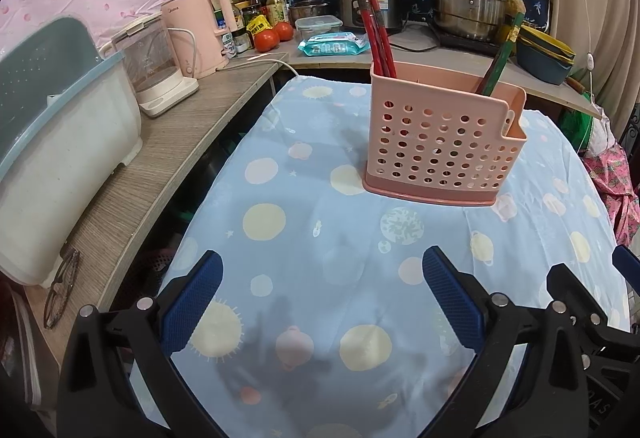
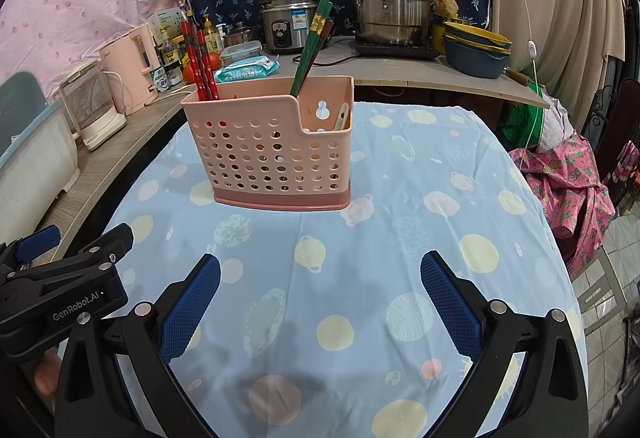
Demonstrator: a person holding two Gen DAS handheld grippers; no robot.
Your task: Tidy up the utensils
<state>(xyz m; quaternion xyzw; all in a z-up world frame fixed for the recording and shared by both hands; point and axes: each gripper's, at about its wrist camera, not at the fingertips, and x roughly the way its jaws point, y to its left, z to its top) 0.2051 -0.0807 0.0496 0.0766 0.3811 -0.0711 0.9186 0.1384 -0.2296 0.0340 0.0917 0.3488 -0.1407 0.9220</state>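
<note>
pink utensil holder (image 1: 442,142) ahead of left hand-held gripper (image 1: 322,302).

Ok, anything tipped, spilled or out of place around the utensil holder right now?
Nothing stands out. The pink utensil holder stands upright on the tablecloth, with red chopsticks and green chopsticks standing inside it. Both grippers, left and right, are open and empty.

Pink caddy (image 1: 440,150) holds red chopsticks (image 1: 378,38) (left tongs (image 1: 322,302) spread, empty).

Left gripper (image 1: 322,298): black frame, blue textured pads (image 1: 192,304), silver screws.
Right gripper (image 2: 320,298): same build.
Marking: white "GenRobot.AI" lettering.
</note>
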